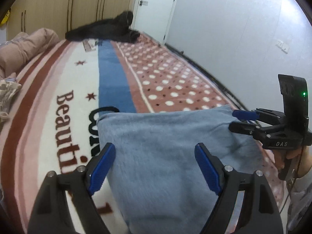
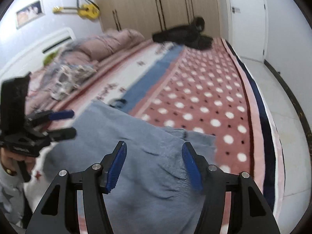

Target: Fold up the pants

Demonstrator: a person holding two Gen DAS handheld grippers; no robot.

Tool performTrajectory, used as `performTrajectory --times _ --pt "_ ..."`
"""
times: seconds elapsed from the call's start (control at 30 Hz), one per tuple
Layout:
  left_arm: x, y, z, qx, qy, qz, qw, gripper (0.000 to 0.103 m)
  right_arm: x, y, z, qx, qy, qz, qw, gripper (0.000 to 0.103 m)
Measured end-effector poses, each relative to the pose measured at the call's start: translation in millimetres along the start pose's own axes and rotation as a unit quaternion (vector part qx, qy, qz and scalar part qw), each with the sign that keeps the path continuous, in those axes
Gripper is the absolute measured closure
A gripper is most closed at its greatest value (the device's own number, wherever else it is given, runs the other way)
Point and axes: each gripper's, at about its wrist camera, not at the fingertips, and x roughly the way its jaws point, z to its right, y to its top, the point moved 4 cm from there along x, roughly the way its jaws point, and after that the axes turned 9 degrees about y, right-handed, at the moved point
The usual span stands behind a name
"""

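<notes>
Light blue pants (image 1: 171, 128) lie folded on the patterned blanket (image 1: 165, 74). My left gripper (image 1: 155, 146) hovers over their near left part, jaws wide apart, with nothing pinched. At the cloth's right corner my right gripper (image 1: 233, 120) is held by a hand. In the right wrist view the right gripper (image 2: 154, 144) hangs above the pants (image 2: 109, 124), its jaws apart and widening, the blue pads clear of the cloth. The left gripper (image 2: 74, 122) shows at the left, open. A lower layer of the pants sticks out to the right.
A black garment (image 2: 187, 33) lies at the far end of the bed by the wardrobe. Pink bedding (image 2: 109, 42) and a crumpled patterned cloth (image 2: 72, 78) are piled along the left. The bed's edge drops to the white floor (image 2: 273, 89) on the right.
</notes>
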Motion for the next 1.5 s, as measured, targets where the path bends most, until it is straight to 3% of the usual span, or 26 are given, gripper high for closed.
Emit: performTrajectory --times 0.17,0.3,0.37,0.4,0.47,0.5,0.53,0.6,0.7,0.87,0.9,0.93,0.97,1.03,1.1,1.2,1.37,1.5 --pt "32.6 -12.1 -7.0 -0.014 -0.017 -0.043 0.9988 0.022 26.2 -15.3 27.6 0.044 0.015 -0.012 0.999 0.050" --pt "31.7 -16.5 0.0 0.023 0.010 -0.044 0.9987 0.022 31.6 -15.5 27.8 0.046 0.006 -0.011 0.999 0.049" --pt "15.0 -21.2 -1.9 0.018 0.017 -0.035 0.9991 0.022 23.5 -14.4 22.5 0.042 0.000 -0.011 0.999 0.048" --pt "8.3 -23.1 -4.1 0.014 0.011 -0.032 0.9993 0.022 13.8 -15.0 18.4 0.045 -0.001 -0.003 0.999 0.046" --pt "-4.9 -30.2 -13.6 -0.005 0.006 -0.029 0.9996 0.021 -4.8 -19.5 11.2 0.045 0.006 0.015 0.999 0.028" --pt "-7.6 -33.6 -18.8 -0.015 0.009 -0.029 0.9994 0.019 -13.2 -24.3 9.6 0.044 -0.002 0.020 0.999 0.013" --pt "-7.2 -37.3 -23.3 -0.027 0.006 -0.036 0.9990 0.018 -17.1 -30.0 12.1 0.052 -0.025 0.015 0.998 0.006" --pt "-2.1 -45.1 -28.6 -0.047 -0.013 -0.060 0.9970 0.018 -17.7 -43.1 20.9 0.092 -0.023 -0.004 0.995 0.006" --pt "7.1 -61.6 -34.5 -0.081 -0.042 -0.099 0.9909 0.018 -13.3 -64.6 31.4 0.169 0.057 -0.021 0.984 0.006" --pt "6.7 -78.0 -24.0 -0.085 -0.082 -0.102 0.9877 0.022 -9.9 -81.1 15.1 0.121 0.046 -0.021 0.991 0.006" --pt "6.9 -79.6 -19.3 -0.091 -0.101 -0.106 0.9850 0.031 -8.0 -82.6 12.4 0.126 0.062 -0.020 0.990 0.009" --pt "7.5 -79.5 -16.0 -0.096 -0.108 -0.109 0.9835 0.033 -6.7 -82.4 9.7 0.128 0.070 -0.019 0.989 0.017" --pt "8.3 -77.8 -14.8 -0.101 -0.104 -0.109 0.9833 0.035 -5.3 -80.7 7.1 0.128 0.071 -0.018 0.989 0.018" --pt "10.8 -74.7 -14.4 -0.113 -0.093 -0.110 0.9831 0.045 -1.4 -77.8 2.9 0.123 0.066 -0.020 0.990 0.034" --pt "8.3 -71.2 -16.7 -0.121 -0.087 -0.108 0.9830 0.065 -0.8 -74.6 3.9 0.127 0.059 -0.017 0.990 0.044" --pt "-2.4 -67.2 -19.5 -0.124 -0.092 -0.098 0.9832 0.076 -9.5 -73.2 3.5 0.123 0.057 -0.005 0.991 0.056" --pt "-21.0 -58.0 -8.2 -0.102 -0.078 -0.073 0.9890 0.085 -25.8 -69.1 -5.1 0.113 0.056 0.014 0.992 0.065" --pt "-43.3 -43.9 -6.4 -0.103 -0.083 -0.049 0.9900 0.086 -45.0 -59.2 -17.5 0.102 0.054 0.034 0.993 0.069"
